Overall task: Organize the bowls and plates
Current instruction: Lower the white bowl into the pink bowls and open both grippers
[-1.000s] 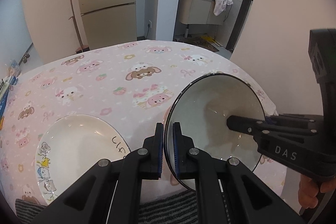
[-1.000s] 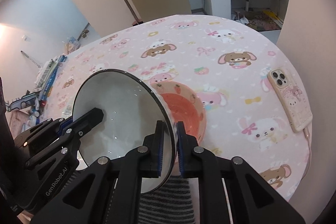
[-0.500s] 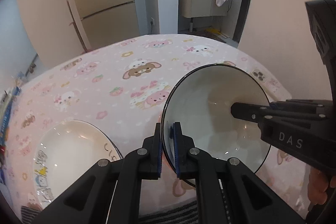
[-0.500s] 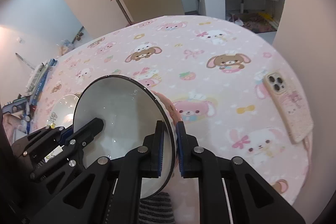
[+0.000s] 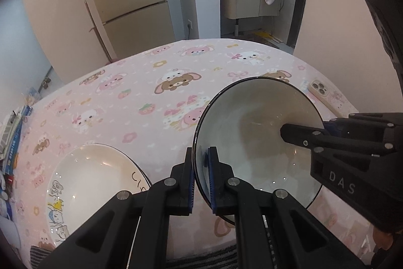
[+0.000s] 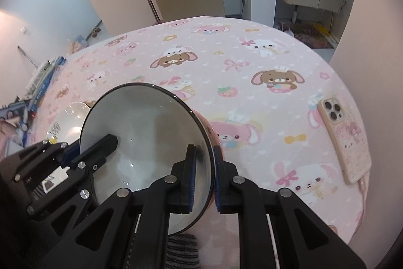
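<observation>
Both jaws clamp opposite rims of the white, dark-rimmed ceramic bowl: left gripper w/ right gripper. Bowl's risen higher off the counter vs 1 s ago, above its near edge, beside the cartoon-print white plate. Looks mid-carry.

Left gripper and right gripper: matte black fingers, blue pads, silver screws; white "DAS" lettering, lower right

One bowl, one plate, one phone, two grippers
</observation>
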Available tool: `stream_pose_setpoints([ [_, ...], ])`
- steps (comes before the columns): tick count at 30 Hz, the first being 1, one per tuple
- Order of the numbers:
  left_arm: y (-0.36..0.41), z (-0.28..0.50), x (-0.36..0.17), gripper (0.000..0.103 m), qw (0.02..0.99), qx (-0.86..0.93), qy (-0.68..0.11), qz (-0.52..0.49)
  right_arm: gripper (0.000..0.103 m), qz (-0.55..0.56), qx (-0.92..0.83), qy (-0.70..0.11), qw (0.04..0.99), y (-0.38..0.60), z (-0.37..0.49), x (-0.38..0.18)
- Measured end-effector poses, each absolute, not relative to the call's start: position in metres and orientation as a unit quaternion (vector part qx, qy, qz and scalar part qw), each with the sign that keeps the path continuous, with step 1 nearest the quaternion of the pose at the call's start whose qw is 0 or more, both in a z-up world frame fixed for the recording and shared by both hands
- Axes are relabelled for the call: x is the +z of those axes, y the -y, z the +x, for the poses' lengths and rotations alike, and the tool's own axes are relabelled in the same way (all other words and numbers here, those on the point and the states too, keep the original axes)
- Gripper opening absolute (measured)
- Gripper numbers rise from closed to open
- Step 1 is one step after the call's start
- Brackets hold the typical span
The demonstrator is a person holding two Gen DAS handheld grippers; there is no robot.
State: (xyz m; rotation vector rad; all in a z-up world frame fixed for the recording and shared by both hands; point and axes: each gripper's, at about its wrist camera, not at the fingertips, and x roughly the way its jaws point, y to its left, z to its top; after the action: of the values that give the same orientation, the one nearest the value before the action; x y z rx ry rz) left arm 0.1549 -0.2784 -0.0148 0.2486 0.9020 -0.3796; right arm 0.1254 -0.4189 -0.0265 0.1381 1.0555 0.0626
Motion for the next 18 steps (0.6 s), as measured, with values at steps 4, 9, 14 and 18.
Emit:
stream_pose_setpoints([
  [4,0.276,0.156,-0.019,0.011,0.876,-0.183,-0.431,0.113,0.012,0.055,0.028,-0.503,0.862,0.417,0.127,-0.027],
  [9,0.275,0.159,-0.021,0.011,0.875,-0.189,-0.432,0.108,0.012,0.053,0.024,-0.506,0.861,0.415,0.129,-0.026],
  [14,0.272,0.164,-0.026,0.011,0.874,-0.194,-0.436,0.092,0.015,0.047,0.022,-0.512,0.857,0.413,0.132,-0.026],
  [18,0.276,0.157,-0.029,0.012,0.879,-0.196,-0.419,0.118,0.022,0.054,0.024,-0.512,0.857,0.412,0.132,-0.026],
])
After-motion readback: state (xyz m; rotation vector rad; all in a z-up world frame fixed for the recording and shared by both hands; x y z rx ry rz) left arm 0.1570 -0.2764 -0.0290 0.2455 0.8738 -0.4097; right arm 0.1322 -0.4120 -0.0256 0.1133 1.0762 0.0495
